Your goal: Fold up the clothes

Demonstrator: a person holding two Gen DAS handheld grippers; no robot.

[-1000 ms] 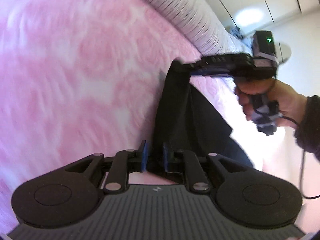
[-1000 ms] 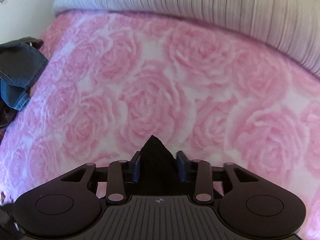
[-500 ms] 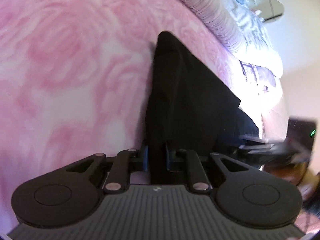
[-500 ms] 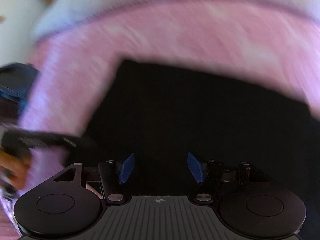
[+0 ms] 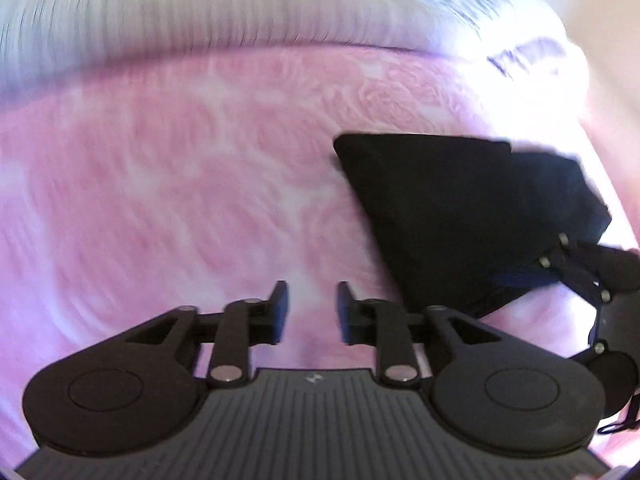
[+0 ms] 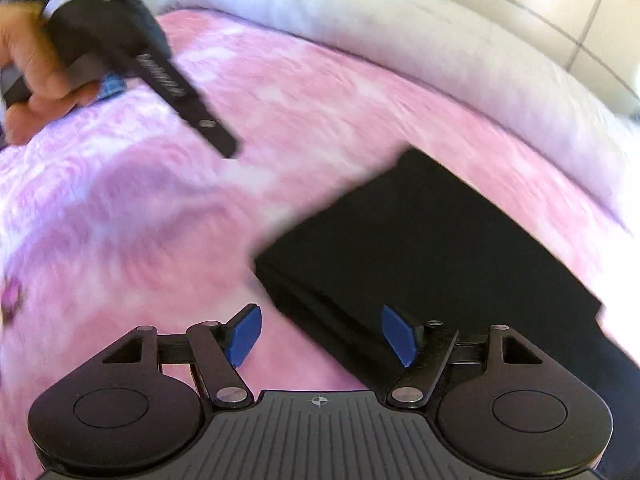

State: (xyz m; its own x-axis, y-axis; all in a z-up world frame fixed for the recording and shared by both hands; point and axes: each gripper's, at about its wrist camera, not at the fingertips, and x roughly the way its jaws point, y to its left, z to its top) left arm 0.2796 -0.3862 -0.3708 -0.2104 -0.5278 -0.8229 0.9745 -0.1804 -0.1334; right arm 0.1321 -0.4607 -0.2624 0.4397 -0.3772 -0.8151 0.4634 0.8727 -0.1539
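Two claws are in view, and neither grips anything. Left claw [image 5: 310, 308] hangs over bare pink blanket [image 5: 160, 200] with its jaws parted and opening, nothing between them. Right claw [image 6: 320, 334] stands spread wide and opening further; a corner of the black garment [image 6: 420, 248] lies under the gap, but the blue pads [image 6: 394, 334] do not press on it. Garment lies flat on the bed as a folded dark block, near the grey striped bedding [image 6: 400, 52] and right of the left claw in its own view. A hand [image 6: 32, 64] carries the left tool at upper left of the right view. Judgement: release after a fold is in hand. To do it well, the claws should lift clear straight off the cloth, so no pad drags the top layer askew, and edges should be checked for alignment before any further fold. Motion blur prevents a verdict on fold neatness.
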